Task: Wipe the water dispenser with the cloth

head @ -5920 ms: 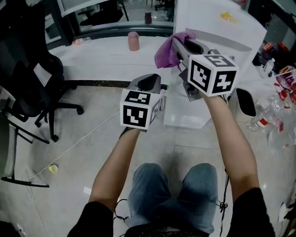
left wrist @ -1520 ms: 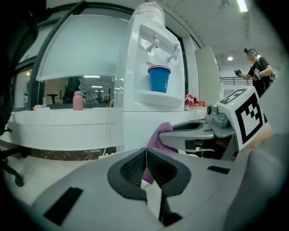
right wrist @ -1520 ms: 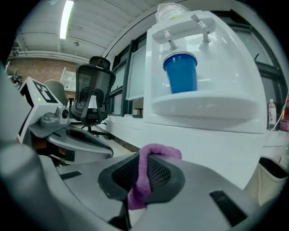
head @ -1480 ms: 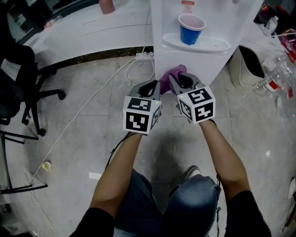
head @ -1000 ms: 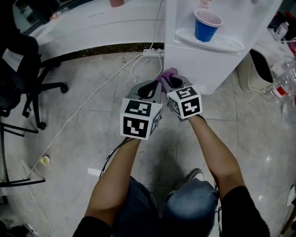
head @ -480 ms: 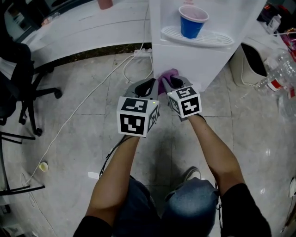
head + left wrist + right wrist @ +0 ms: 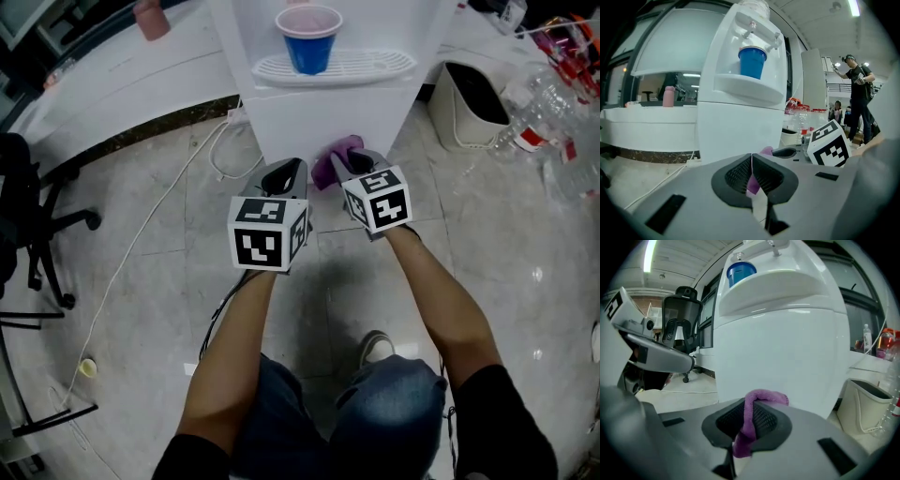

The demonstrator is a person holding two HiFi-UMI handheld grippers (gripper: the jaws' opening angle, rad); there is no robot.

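The white water dispenser [image 7: 328, 112] stands on the floor ahead, a blue cup [image 7: 308, 37] on its drip tray. My right gripper [image 7: 345, 163] is shut on the purple cloth [image 7: 334, 157], which bunches out at the jaw tips close to the lower front panel of the water dispenser [image 7: 783, 348]. In the right gripper view the purple cloth [image 7: 752, 420] runs between the jaws. My left gripper [image 7: 284, 174] sits beside it to the left, jaws closed together with nothing held; the water dispenser [image 7: 740, 112] and blue cup [image 7: 752, 61] fill its view. Whether the cloth touches the panel is unclear.
A white cable [image 7: 150, 239] trails across the tiled floor to a power strip [image 7: 234, 114] at the left of the dispenser. A white bin [image 7: 469, 105] and plastic bottles [image 7: 553, 122] stand to the right. A long white counter [image 7: 112, 84] runs at the left, an office chair [image 7: 28, 225] before it.
My view and both grippers have shifted rightward along the dispenser's lower front; the right gripper keeps the cloth, now nearer the panel's right side. Earlier the cloth was up at the dispenser's top.
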